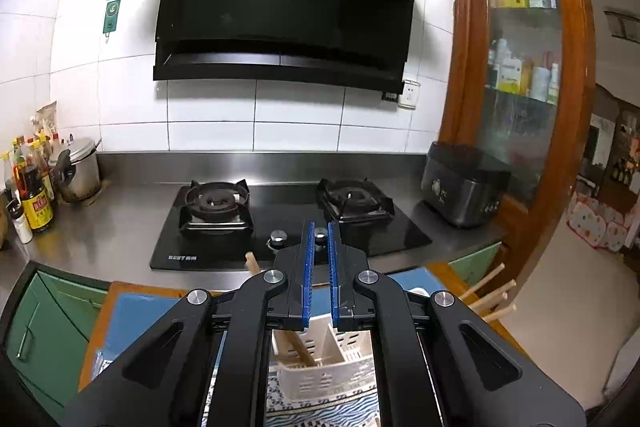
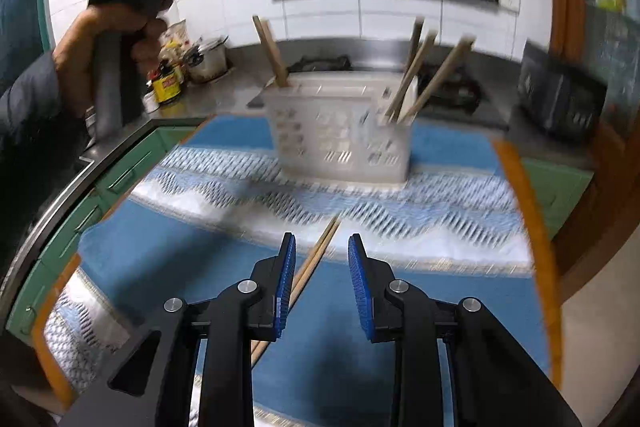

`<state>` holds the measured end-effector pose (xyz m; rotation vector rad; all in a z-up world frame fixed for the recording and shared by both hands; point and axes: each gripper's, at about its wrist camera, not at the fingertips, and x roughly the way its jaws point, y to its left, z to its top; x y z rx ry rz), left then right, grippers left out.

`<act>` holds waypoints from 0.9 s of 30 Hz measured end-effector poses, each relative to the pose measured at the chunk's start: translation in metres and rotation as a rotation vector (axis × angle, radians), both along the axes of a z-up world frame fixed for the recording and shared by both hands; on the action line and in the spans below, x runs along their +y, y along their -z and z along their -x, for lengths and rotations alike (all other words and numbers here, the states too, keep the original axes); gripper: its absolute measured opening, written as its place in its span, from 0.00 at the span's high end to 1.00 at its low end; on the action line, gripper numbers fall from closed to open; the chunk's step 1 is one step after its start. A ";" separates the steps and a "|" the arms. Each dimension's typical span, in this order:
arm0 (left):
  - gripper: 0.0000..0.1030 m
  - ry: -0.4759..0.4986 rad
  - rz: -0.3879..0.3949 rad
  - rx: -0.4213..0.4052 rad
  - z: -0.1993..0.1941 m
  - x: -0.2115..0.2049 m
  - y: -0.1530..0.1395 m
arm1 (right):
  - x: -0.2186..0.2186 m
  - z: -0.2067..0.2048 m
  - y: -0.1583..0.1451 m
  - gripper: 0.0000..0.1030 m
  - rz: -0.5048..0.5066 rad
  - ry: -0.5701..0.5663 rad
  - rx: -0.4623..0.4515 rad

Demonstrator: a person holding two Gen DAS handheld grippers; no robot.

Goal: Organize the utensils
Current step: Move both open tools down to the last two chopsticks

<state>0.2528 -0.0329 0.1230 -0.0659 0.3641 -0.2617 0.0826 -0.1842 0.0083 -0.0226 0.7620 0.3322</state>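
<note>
Hovering over blue patterned cloth, right gripper jaws spread, nothing pinched; pair of wooden chopsticks lying on cloth between them, close against left pad. White slotted utensil caddy upright farther back on cloth, chopsticks standing in its end compartments. Left gripper jaws pressed together, empty, held above caddy, pointing toward gas stove on steel counter. Person's hand grips its handle.

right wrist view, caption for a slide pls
Open right gripper over chopsticks lying on the mat, caddy behind.
</note>
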 end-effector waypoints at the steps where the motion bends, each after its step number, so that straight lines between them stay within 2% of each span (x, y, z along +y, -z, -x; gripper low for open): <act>1: 0.95 -0.001 0.001 0.000 0.002 0.001 0.000 | 0.005 0.007 0.009 0.74 0.006 -0.007 0.017; 3: 0.91 -0.005 -0.003 -0.010 0.008 0.003 -0.001 | 0.012 0.017 0.023 0.74 0.020 -0.026 0.050; 7: 0.91 0.000 -0.004 -0.029 0.022 0.006 -0.008 | 0.023 0.038 0.048 0.74 0.017 -0.056 0.118; 10: 0.82 -0.003 -0.002 -0.041 0.038 0.010 -0.011 | 0.030 0.053 0.066 0.74 0.010 -0.086 0.173; 15: 0.81 -0.001 -0.012 -0.038 0.064 0.014 -0.006 | 0.041 0.067 0.085 0.74 -0.005 -0.111 0.231; 18: 0.77 -0.006 -0.009 -0.025 0.080 0.021 0.000 | 0.047 0.071 0.094 0.74 0.003 -0.128 0.245; 22: 0.70 -0.014 -0.001 -0.007 0.099 0.030 0.009 | 0.058 0.076 0.105 0.74 0.074 -0.143 0.229; 27: 0.66 -0.017 -0.009 0.023 0.118 0.041 0.026 | 0.045 0.076 0.106 0.75 0.100 -0.084 0.212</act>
